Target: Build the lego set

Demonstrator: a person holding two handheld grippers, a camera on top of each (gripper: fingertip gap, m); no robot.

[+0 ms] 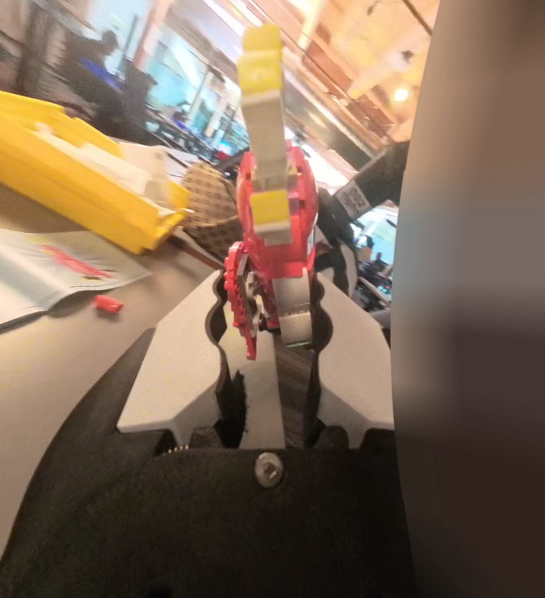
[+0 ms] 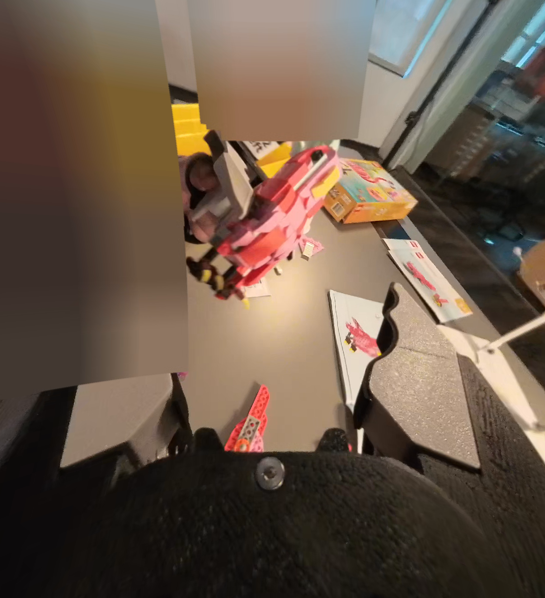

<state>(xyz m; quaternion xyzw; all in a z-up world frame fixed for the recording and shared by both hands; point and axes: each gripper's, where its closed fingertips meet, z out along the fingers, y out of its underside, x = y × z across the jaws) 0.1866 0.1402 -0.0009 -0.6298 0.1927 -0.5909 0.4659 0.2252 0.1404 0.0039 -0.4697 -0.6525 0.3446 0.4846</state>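
- Left tool [image 1: 269,297] is closed partway on a red and pink brick model [image 1: 272,233]; its two grey fingers [image 1: 180,349] sit against the model's lower end, which fills the space between them.
- From the left wrist view the model rises straight away from the camera, with a grey and yellow strip [image 1: 264,106] running up its middle and a red toothed piece [image 1: 242,304] by the left finger.
- Only the right wrist view shows the model from the side [image 2: 264,220]: it hangs above the grey desk [image 2: 280,339], tilted, with black and yellow parts [image 2: 208,275] dangling at its low end, and the left tool's grey finger [image 2: 232,181] is on its upper side.
- Right tool [image 2: 271,323] is wide open with nothing between its fingers; one finger [image 2: 419,372] shows clearly, the other is mostly behind a blurred patch.
- Below the right tool, a flat red and pink brick piece [image 2: 251,424] lies on the desk.
- Right wrist view alone shows a colourful box [image 2: 371,197] at the far edge and two printed booklets [image 2: 355,333] [image 2: 426,278] lying flat.
- Left wrist view alone shows a yellow bin [image 1: 70,174], a woven basket [image 1: 209,204], an open booklet [image 1: 38,268] and a small loose red brick [image 1: 107,304] on the desk [image 1: 54,372].
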